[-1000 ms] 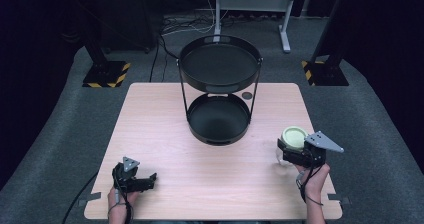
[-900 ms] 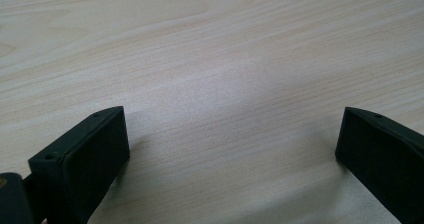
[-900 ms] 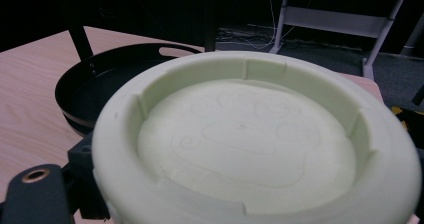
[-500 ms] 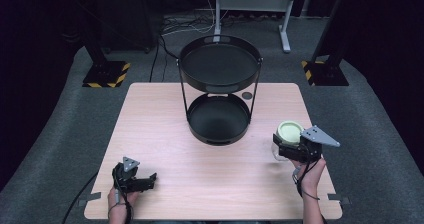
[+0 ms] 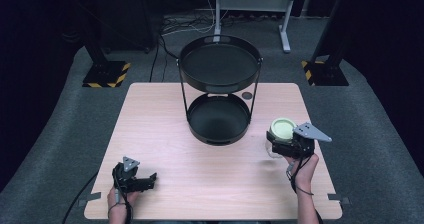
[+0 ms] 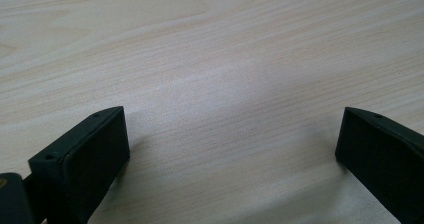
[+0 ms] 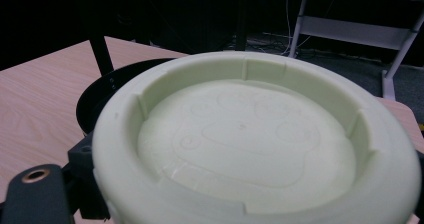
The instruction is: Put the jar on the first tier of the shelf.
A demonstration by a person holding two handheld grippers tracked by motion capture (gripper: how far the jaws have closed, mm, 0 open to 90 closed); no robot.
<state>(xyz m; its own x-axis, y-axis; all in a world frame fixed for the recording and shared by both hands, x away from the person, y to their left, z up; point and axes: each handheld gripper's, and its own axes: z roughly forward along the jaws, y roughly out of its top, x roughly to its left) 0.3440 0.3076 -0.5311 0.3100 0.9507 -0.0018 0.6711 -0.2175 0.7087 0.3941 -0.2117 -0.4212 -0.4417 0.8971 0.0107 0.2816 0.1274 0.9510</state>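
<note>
My right tongs (image 5: 278,139), closed on the pale green lidded jar (image 5: 282,129), are now slightly farther to the left and a touch farther from me than a second ago, closer to the black two-tier stand (image 5: 218,119). The jar rides along with them, lifted clear of the table (image 5: 150,114).

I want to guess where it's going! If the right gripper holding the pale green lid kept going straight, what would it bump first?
Probably the black round two-tier tray stand: beyond the pale green lid, the right gripper points toward its lower tray, though depth is unclear.
</note>
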